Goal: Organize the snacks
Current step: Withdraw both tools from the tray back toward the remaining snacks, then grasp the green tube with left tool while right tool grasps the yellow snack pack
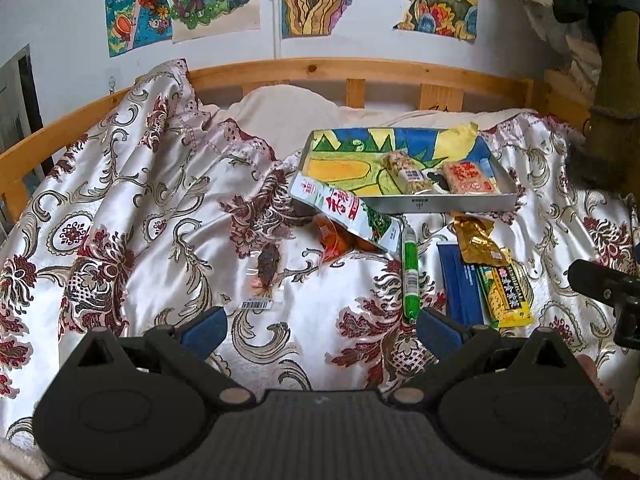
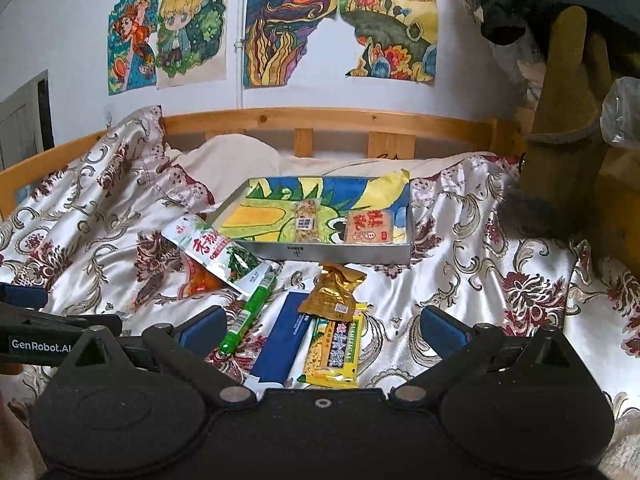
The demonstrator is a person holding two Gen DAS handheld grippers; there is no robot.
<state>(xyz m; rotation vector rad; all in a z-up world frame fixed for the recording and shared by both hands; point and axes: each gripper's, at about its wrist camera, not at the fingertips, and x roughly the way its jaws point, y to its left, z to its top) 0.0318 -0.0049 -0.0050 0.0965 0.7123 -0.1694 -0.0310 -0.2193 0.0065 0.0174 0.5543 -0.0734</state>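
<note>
Both grippers are held low over a floral satin bedspread, nothing gripped.

Left gripper: jaws spread wide, blue pads empty, only bedspread seen between them. Its right pad is just beside the lower tip of the green stick snack.

Right gripper: jaws equally wide, empty. The near ends of the green stick snack, the blue flat pack and the yellow bar are framed between its fingers, none touched.

A shallow metal tray is set on the bedspread beyond the loose snacks, lined with a coloured drawing. Two items are seen inside it, at the right half: a clear-wrapped grain bar and a red-orange square pack, side by side.

Outside the tray, on the bedspread:
- white-green pouch, tilted, lying over an orange pack, near the tray's front left corner
- gold foil pack, overlapping the tops of the blue flat pack and yellow bar
- small dark snack with a barcode label, left of the group, apart from the rest

A wooden bed rail and wall drawings are seen behind.
</note>
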